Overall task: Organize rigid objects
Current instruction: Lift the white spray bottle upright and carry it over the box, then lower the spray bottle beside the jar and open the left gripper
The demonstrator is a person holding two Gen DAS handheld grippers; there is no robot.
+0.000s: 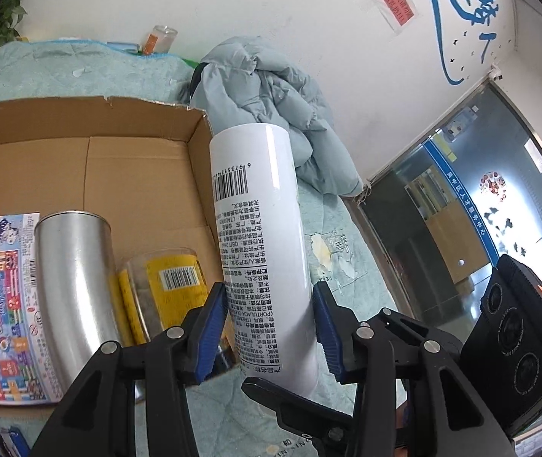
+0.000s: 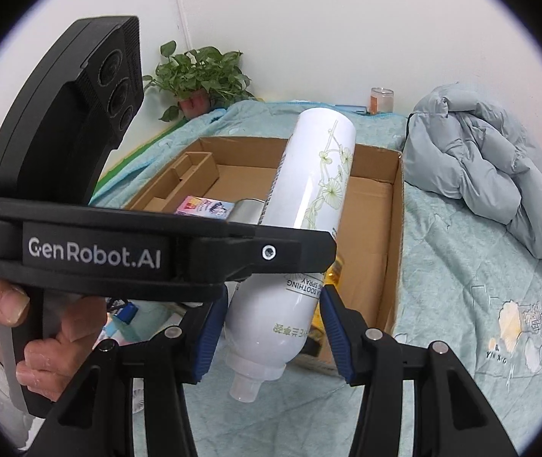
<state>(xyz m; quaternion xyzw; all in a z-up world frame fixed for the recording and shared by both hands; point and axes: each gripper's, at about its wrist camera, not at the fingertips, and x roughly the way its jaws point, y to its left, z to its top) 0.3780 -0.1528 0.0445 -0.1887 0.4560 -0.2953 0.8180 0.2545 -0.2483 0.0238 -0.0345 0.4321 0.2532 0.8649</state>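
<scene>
A white spray bottle (image 1: 267, 243) is held cap down between both grippers, tilted over the right edge of an open cardboard box (image 1: 92, 160). My left gripper (image 1: 271, 327) has its blue pads (image 1: 212, 327) against the bottle's lower body. In the right wrist view the same bottle (image 2: 301, 236) sits between my right gripper (image 2: 271, 327), whose blue pads (image 2: 333, 331) touch its lower part. The left gripper's body (image 2: 92, 247) crosses in front. Inside the box lie a silver can (image 1: 77, 285), a yellow-labelled jar (image 1: 164, 293) and a colourful carton (image 1: 0, 304).
A grey-blue puffer jacket (image 2: 480, 167) lies on the teal quilt (image 2: 461, 304) to the right of the box. A potted plant (image 2: 198, 76) and a glass jar (image 2: 381, 101) stand by the back wall. A glass door (image 1: 461, 228) is at right.
</scene>
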